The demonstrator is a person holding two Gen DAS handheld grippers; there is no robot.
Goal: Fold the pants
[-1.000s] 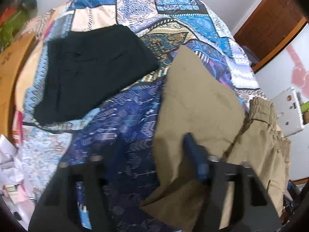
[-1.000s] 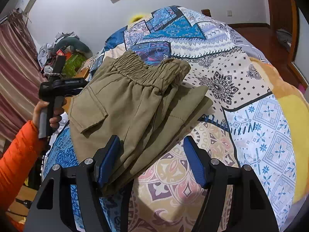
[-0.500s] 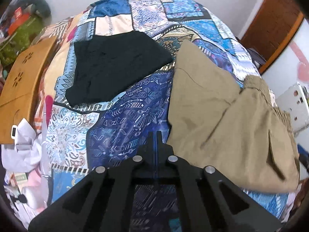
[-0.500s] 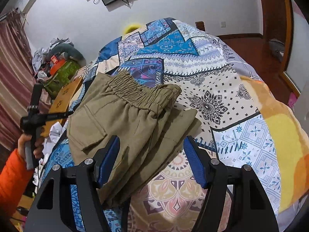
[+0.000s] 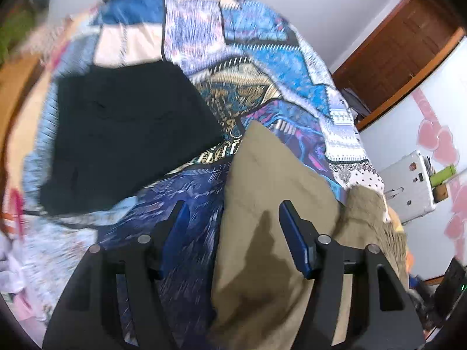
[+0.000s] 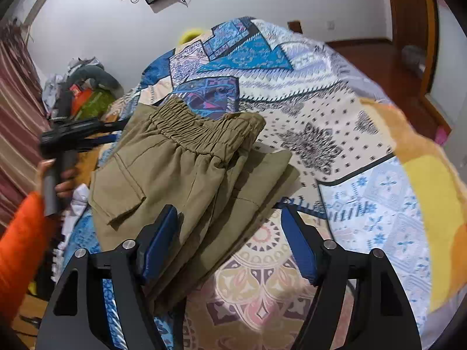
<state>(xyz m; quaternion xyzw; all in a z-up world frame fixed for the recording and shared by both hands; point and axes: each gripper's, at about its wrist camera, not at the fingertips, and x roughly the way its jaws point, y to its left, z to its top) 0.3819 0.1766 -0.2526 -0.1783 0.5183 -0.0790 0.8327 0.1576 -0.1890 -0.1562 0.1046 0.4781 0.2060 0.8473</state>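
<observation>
My left claw (image 5: 232,230) has swung its blue-padded fingers apart again; half a second ago they were pressed together over the quilt with nothing between them, and a second ago one pad sat on the tan cloth. Now it hangs above the near edge of the khaki cotton pants with the elastic waistband (image 5: 280,204), gripping nothing, which I read as lining up for another fold or a tidy of that edge (the picture is smeared with motion, so I am mid-swing). My right claw (image 6: 230,248) is spread wide as well and empty, hovering over the lower corner of the pants, much as it was before. The pants lie folded on the patchwork-print quilt (image 6: 321,134), waistband doubled over a layered stack. Only the right view shows that gathered waistband (image 6: 198,128), the cargo pocket flap (image 6: 122,195) and my orange-sleeved left hand (image 6: 58,175) on its handle. Only the left view shows the folded black garment (image 5: 125,134) lying apart, further up the bed.
</observation>
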